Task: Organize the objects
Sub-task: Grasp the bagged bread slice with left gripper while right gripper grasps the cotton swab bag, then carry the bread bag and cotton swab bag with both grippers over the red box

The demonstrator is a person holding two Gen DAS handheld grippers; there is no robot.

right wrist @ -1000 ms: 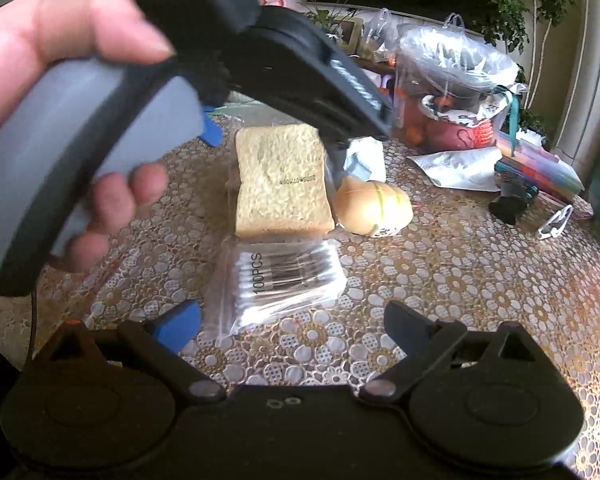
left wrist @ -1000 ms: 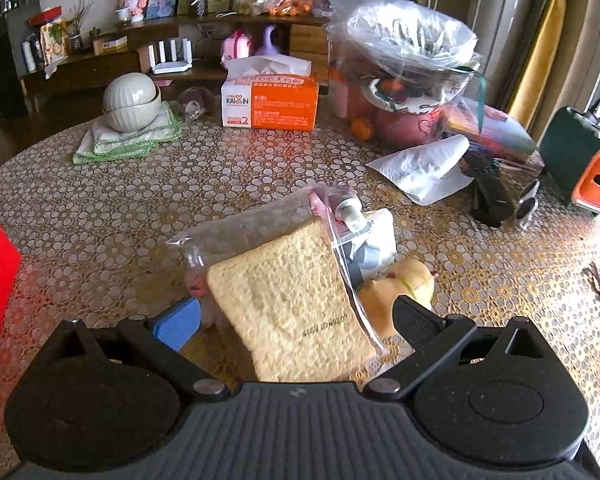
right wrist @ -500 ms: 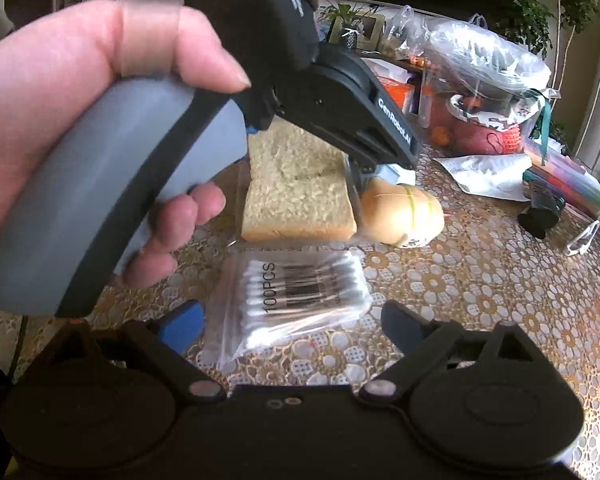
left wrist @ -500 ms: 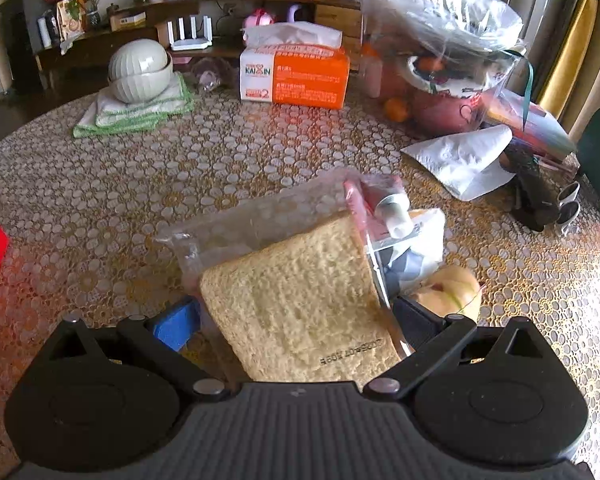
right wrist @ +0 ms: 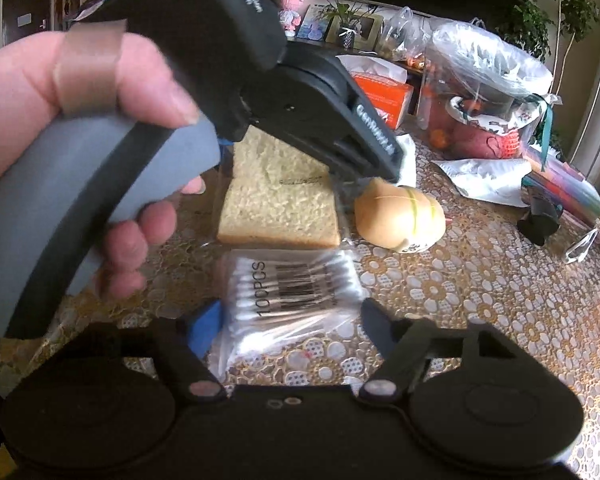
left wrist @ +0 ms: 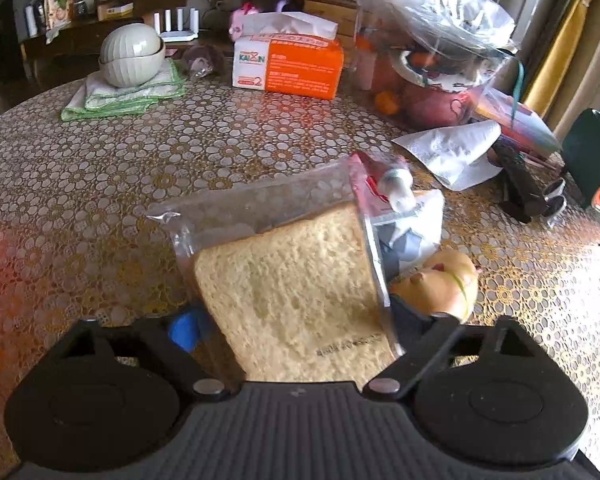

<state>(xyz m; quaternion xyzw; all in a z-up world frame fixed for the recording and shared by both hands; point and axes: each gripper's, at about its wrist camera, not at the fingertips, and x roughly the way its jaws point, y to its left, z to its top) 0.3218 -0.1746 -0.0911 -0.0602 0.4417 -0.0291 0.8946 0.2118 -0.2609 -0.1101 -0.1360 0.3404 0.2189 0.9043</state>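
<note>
Table (left wrist: 100, 184): lace-patterned, cluttered.
Left gripper (left wrist: 296, 320): closer now, fingers spread around bagged sponge (left wrist: 296, 292).
Right gripper (right wrist: 288, 320): open, nearing cotton swab pack (right wrist: 288, 288).
Meaning: grasps imminent.

My left gripper (left wrist: 296, 324): matt black plastic body, ribbed deck at frame bottom, bare metal pivot pins. Its handle, upper left of my right view, is matt grey foam-like with a black strip. Bread bag (left wrist: 260, 208), centre: clear glossy film, crinkled; slice inside looks porous and rough. Cotton swab pack (right wrist: 288, 292), centre: same glossy clear plastic. Table cover (left wrist: 80, 184), left: shiny, lace-patterned. Tissue box (left wrist: 288, 64), top centre: matt card. Bowls (left wrist: 132, 54), upper left: smooth ribbed glaze, on folded cloth (left wrist: 120, 96).
</note>
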